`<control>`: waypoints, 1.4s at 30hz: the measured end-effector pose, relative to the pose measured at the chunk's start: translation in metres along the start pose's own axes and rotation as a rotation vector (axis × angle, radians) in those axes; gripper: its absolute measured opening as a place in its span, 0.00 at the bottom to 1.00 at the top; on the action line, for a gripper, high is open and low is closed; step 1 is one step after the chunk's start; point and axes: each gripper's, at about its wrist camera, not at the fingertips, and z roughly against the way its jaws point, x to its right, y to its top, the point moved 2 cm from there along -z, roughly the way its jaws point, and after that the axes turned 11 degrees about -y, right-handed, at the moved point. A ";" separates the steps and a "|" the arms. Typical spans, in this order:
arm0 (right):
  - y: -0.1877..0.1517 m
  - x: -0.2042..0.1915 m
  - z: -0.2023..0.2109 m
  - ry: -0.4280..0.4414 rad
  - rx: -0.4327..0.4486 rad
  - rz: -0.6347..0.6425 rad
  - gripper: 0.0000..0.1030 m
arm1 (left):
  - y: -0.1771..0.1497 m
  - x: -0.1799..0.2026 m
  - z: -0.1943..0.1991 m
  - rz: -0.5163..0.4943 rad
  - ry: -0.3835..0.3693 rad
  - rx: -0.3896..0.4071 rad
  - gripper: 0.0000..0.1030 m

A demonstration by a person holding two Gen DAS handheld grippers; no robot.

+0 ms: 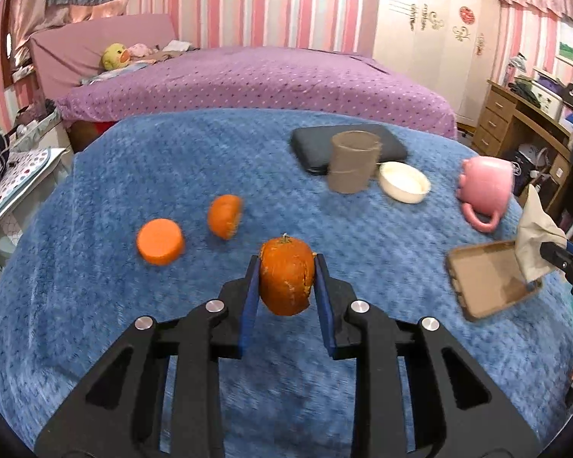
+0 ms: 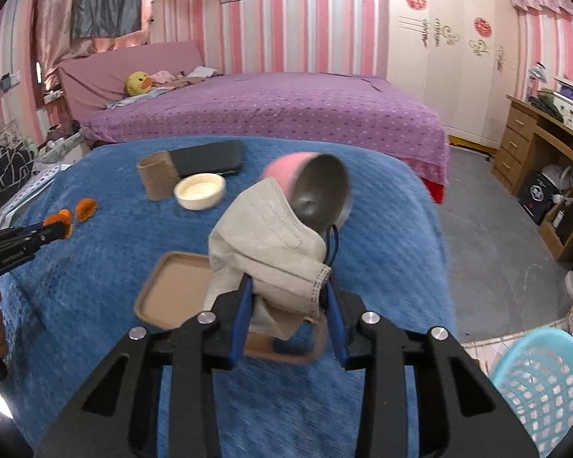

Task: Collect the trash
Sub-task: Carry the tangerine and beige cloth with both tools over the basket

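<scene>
My left gripper (image 1: 285,267) is shut on a piece of orange peel (image 1: 285,276) and holds it above the blue blanket (image 1: 172,152). Two more peel pieces (image 1: 159,241) (image 1: 224,215) lie on the blanket to its left. My right gripper (image 2: 289,286) is shut on a crumpled beige face mask (image 2: 265,244), held above a brown cardboard tray (image 2: 174,290). In the left wrist view the mask (image 1: 534,229) and right gripper (image 1: 565,259) show at the right edge, over the tray (image 1: 491,278). A cardboard tube (image 1: 353,168) stands further back.
A pink mug (image 1: 485,187) lies on its side, a white lid (image 1: 403,181) and a dark phone (image 1: 389,141) sit near the tube. A light blue basket (image 2: 542,385) stands on the floor at the right. A purple bed (image 2: 271,110) lies behind, a wooden desk (image 2: 534,145) at right.
</scene>
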 end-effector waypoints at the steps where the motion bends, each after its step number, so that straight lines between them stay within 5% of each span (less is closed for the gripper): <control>1: -0.002 0.008 0.002 -0.007 -0.001 -0.006 0.35 | -0.002 0.008 0.001 -0.013 -0.007 -0.001 0.25; 13: -0.028 0.073 0.026 -0.070 -0.007 -0.017 0.35 | -0.021 0.065 0.002 -0.025 -0.091 0.010 0.25; 21: -0.043 0.129 0.047 -0.125 0.004 -0.062 0.35 | -0.030 0.114 0.011 -0.072 -0.078 0.064 0.25; 42: -0.102 0.273 0.073 -0.272 -0.025 -0.196 0.35 | -0.068 0.341 0.006 -0.211 -0.287 0.039 0.25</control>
